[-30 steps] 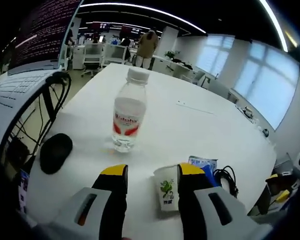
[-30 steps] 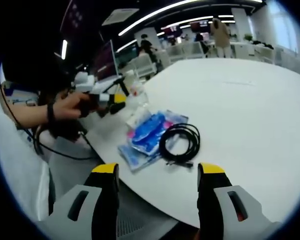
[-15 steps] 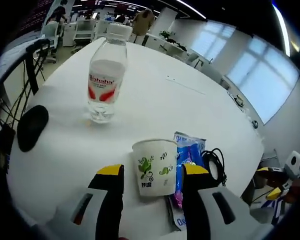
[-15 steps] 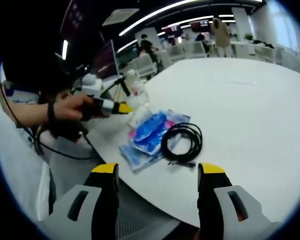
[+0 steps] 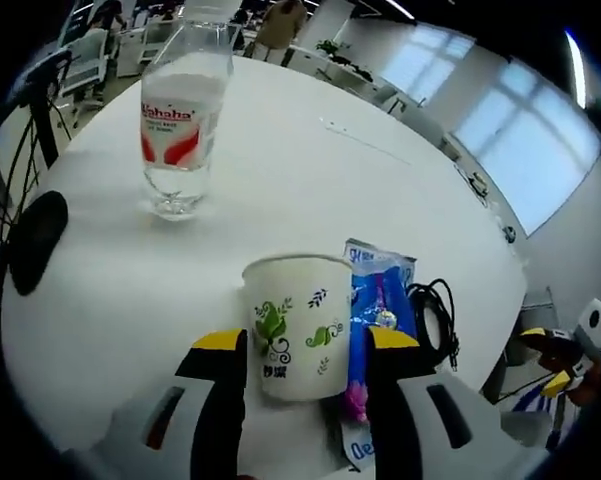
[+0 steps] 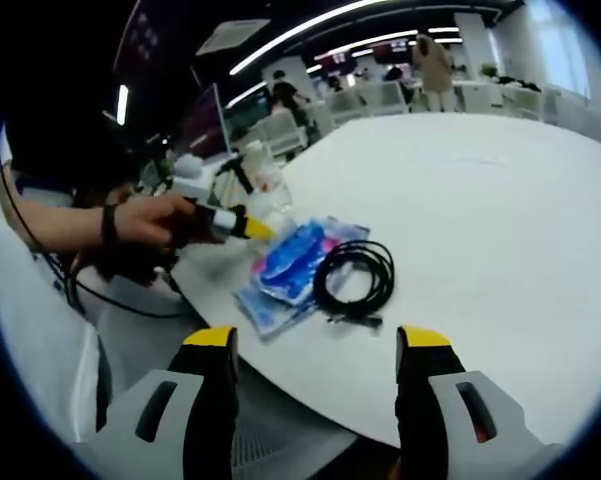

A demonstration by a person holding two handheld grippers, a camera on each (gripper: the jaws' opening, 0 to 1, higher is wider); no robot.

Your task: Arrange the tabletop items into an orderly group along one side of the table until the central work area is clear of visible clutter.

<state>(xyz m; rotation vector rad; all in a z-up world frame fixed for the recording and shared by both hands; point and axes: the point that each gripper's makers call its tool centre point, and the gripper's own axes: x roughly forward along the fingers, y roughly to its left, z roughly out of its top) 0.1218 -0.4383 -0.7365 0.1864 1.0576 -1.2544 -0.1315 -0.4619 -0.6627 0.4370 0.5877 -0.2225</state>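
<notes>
Left gripper (image 5: 302,350): jaws stand on either side of a paper cup (image 5: 298,322), close to its walls; whether they press it cannot be told
Paper cup: upright near the table's near edge, white with green leaf print, mouth open; it sits between the jaws, probably so it can be carried or slid without tipping
Blue packet (image 5: 372,320): lies flat, touching or just beside the cup on its right, partly under the right-hand jaw
Black cable (image 5: 435,318): coiled just beyond the packet, close to the table edge
Water bottle (image 5: 183,125): upright, clear, red label, well apart from the cup, further in on the table
Black mouse (image 5: 36,240): at the left edge of the table, apart from the rest
Grouping: cup, packet and cable already cluster along one edge; bottle and mouse stand outside that cluster, so the job looks part done
Right gripper (image 6: 315,365): jaws spread wide with nothing between them, held off the table edge, looking at packet (image 6: 292,266) and cable (image 6: 355,282)
Table (image 6: 500,210): white, smooth, bare across its middle
Room: open office, strip lights, desks, chairs, windows, people standing far off
</notes>
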